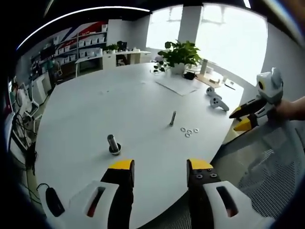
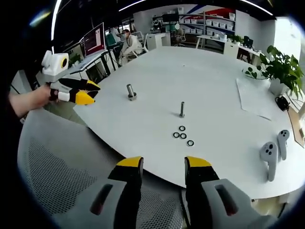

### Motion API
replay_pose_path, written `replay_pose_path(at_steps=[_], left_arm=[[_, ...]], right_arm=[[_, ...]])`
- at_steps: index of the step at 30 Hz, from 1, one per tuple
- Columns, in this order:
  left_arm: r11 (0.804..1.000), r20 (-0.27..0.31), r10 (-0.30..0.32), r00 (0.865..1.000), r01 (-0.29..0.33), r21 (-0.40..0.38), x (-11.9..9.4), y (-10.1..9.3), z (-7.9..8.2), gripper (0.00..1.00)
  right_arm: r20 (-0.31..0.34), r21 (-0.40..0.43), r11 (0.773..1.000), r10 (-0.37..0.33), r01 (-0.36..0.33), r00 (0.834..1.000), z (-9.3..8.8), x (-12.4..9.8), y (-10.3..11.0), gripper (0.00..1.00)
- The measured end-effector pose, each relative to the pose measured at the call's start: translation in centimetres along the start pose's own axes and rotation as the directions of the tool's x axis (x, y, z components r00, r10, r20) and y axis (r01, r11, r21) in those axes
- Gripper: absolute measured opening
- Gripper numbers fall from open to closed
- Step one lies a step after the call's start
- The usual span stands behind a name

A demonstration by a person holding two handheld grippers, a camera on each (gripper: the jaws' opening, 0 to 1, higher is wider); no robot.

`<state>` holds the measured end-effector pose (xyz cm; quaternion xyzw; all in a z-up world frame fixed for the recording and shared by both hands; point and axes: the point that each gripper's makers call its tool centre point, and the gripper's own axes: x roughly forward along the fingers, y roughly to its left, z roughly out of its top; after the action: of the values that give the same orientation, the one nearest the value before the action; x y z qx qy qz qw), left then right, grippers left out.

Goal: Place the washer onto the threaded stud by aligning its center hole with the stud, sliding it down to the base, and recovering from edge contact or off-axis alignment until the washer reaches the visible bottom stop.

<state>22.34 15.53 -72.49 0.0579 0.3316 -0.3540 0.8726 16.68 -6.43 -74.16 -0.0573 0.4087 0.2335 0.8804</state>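
left tool point(image 1: 157, 171) open, empty | washers point(image 2: 183, 135): four small dark rings | stud point(image 2: 182, 109) upright

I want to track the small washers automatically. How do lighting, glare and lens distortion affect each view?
Left gripper view: the bright windows are blown out and wash the far table pale; the washers are tiny but visible. Right gripper view: more even light, the washers show darker and clearer against the table. Both views: fisheye bending curves the table edge.
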Motion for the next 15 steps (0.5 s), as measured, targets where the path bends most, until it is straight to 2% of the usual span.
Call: replay_pose_path(at_steps=[2,5,15], left_arm=[[1.000,0.000,0.000,1.000,0.000,0.003,-0.09,-0.08,0.01,0.42],[1.000,0.010,0.004,1.000,-0.004,0.007,-0.20,0.02,0.21,0.42],[1.000,0.005,-0.002,1.000,0.002,0.007,-0.09,-0.09,0.14,0.43]], right_arm=[[0.008,-0.014,1.000,0.008,-0.007,1.000,0.19,-0.02,0.23,0.37],[-0.018,-0.026,1.000,0.016,-0.017,1.000,-0.25,0.18,0.47,0.38],[-0.039,-0.028,0.999,0.018,-0.019,0.999,-0.53,0.30,0.44,0.39]])
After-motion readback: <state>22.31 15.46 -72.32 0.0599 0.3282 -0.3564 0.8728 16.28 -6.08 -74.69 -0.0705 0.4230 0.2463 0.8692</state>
